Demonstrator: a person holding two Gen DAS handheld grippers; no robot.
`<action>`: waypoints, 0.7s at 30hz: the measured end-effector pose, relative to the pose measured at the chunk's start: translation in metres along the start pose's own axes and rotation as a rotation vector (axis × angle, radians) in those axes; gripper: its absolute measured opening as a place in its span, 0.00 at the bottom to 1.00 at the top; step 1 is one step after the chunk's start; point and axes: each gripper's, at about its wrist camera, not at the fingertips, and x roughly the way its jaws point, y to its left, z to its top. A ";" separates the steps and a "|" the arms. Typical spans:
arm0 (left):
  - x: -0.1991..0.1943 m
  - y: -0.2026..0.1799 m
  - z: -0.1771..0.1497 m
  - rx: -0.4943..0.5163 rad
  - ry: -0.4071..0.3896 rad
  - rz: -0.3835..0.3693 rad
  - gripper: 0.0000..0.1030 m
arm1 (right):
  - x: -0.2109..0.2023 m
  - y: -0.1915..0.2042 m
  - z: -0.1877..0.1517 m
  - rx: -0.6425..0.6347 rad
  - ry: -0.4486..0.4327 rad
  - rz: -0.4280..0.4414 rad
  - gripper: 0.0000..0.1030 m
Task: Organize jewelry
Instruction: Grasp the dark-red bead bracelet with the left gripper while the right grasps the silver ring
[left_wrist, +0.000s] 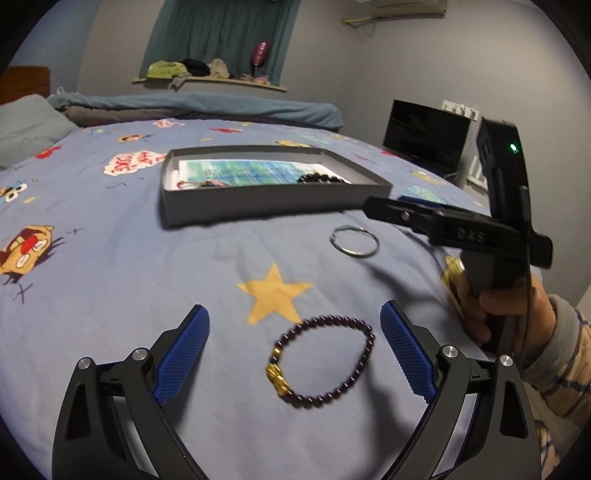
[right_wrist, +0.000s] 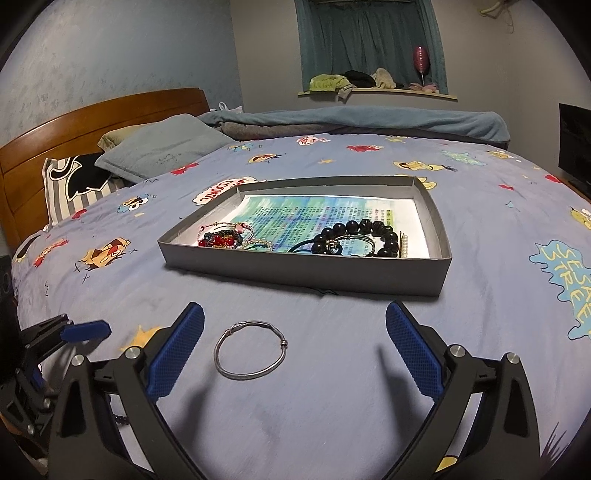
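A dark purple bead bracelet with gold charms (left_wrist: 320, 361) lies on the blue bedsheet between the fingers of my open left gripper (left_wrist: 295, 350). A thin silver bangle (right_wrist: 251, 350) lies on the sheet between the fingers of my open right gripper (right_wrist: 295, 354); it also shows in the left wrist view (left_wrist: 355, 240). A shallow grey box (right_wrist: 441, 254) sits beyond, holding a red bead bracelet (right_wrist: 218, 239), a black bead bracelet (right_wrist: 354, 236) and a pearl strand. The box also shows in the left wrist view (left_wrist: 273, 201). Both grippers are empty.
The right gripper body and the hand that holds it (left_wrist: 509, 236) stand at the right of the left wrist view. Pillows (right_wrist: 159, 147) and a wooden headboard are at the far left, a folded blanket (right_wrist: 351, 120) at the far edge, a monitor (left_wrist: 424, 136) beside the bed.
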 end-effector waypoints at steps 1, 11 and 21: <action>0.000 0.000 0.000 0.003 0.003 0.001 0.91 | 0.000 0.000 0.000 0.002 0.002 0.000 0.94; -0.002 -0.001 -0.010 -0.013 0.021 0.007 0.83 | 0.000 0.001 -0.002 -0.006 0.012 0.007 0.94; -0.001 0.009 -0.016 -0.026 0.062 0.093 0.35 | 0.003 0.005 -0.002 -0.026 0.024 0.004 0.94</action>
